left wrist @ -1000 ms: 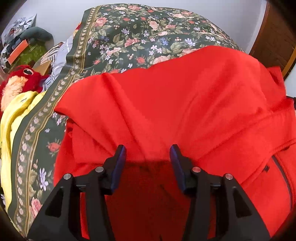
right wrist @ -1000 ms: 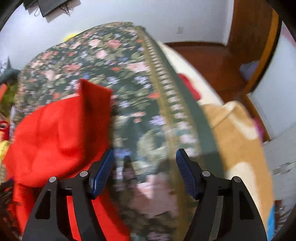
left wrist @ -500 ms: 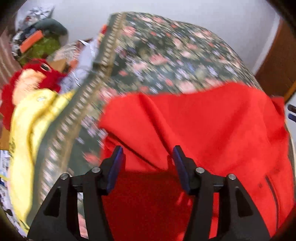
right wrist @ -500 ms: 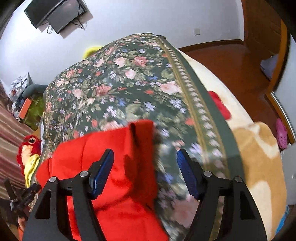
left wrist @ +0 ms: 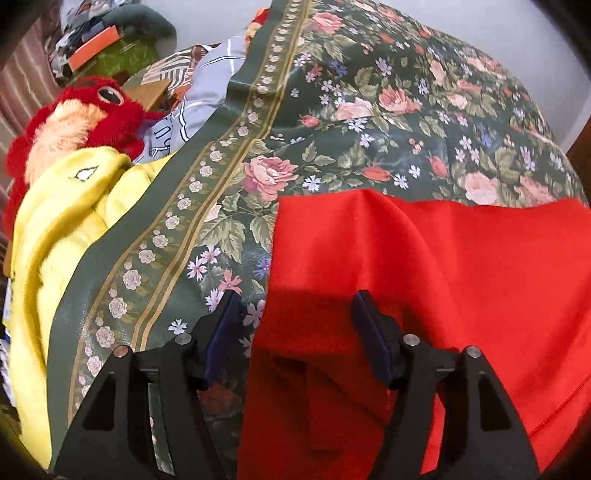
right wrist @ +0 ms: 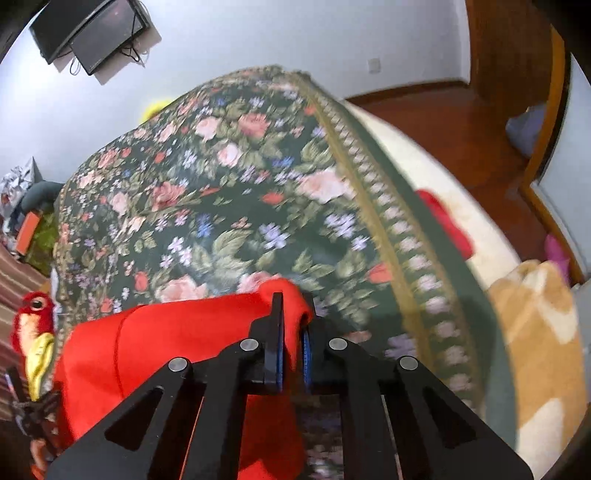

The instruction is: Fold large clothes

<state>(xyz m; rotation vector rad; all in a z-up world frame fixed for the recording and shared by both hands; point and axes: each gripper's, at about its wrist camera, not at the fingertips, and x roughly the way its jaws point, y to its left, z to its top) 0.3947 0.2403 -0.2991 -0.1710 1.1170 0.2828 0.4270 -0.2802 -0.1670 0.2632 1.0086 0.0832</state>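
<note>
A large red garment (left wrist: pixel 461 280) lies on a bed under a dark floral bedspread (left wrist: pixel 369 122). In the left wrist view my left gripper (left wrist: pixel 295 325) hovers over the garment's left edge; its jaws are opening, with the red cloth's edge lying below and between them, unpressed. In the right wrist view the same red garment (right wrist: pixel 177 343) spreads to the left, and my right gripper (right wrist: pixel 291 332) is shut on its right corner, a fold of red cloth pinched between the blue pads.
At the bed's left side lie a yellow blanket (left wrist: pixel 55 236), a red plush toy (left wrist: pixel 74 114) and piled clothes. On the right are a beige blanket (right wrist: pixel 535 332), wooden floor (right wrist: pixel 461 122) and a door frame. A wall screen (right wrist: pixel 92 33) hangs above.
My left gripper slid left to the garment's left edge and widened. My right gripper came onto the garment's right corner and shut on it.
</note>
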